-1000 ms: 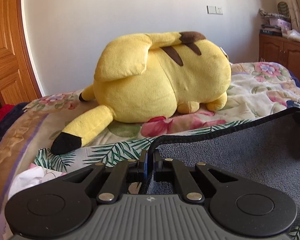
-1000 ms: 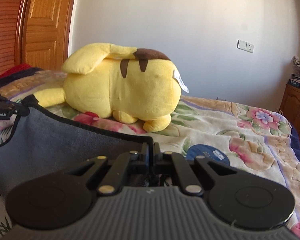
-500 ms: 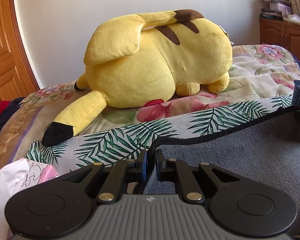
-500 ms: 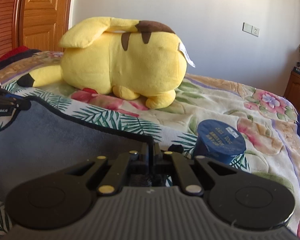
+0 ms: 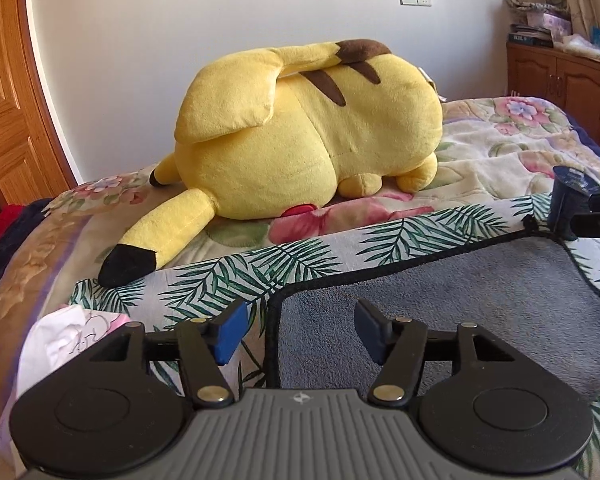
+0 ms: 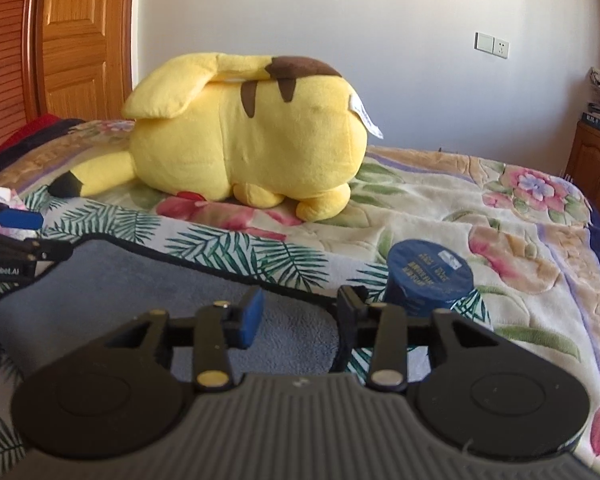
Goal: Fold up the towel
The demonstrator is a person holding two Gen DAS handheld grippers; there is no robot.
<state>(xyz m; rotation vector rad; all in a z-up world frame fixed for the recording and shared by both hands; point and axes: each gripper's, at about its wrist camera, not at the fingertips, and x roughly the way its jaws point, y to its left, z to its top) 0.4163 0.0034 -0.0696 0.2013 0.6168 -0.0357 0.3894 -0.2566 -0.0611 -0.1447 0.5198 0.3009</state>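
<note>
A grey towel with a black hem (image 5: pixel 460 304) lies flat on the palm-leaf cloth on the bed; it also shows in the right wrist view (image 6: pixel 140 284). My left gripper (image 5: pixel 298 332) is open, its blue pads apart on either side of the towel's near left corner, holding nothing. My right gripper (image 6: pixel 298 314) is open over the towel's right corner, also empty. Each gripper shows at the edge of the other's view.
A big yellow plush toy (image 5: pixel 308 136) lies on the floral blanket (image 6: pixel 500 216) behind the towel. A dark blue round tub (image 6: pixel 430 276) stands just right of the towel's right corner. White and pink cloth (image 5: pixel 68 332) lies at the left. Wooden doors and a cabinet line the walls.
Both grippers carried the towel edge forward and down onto the bed, then opened and let go. The towel now lies flat.
</note>
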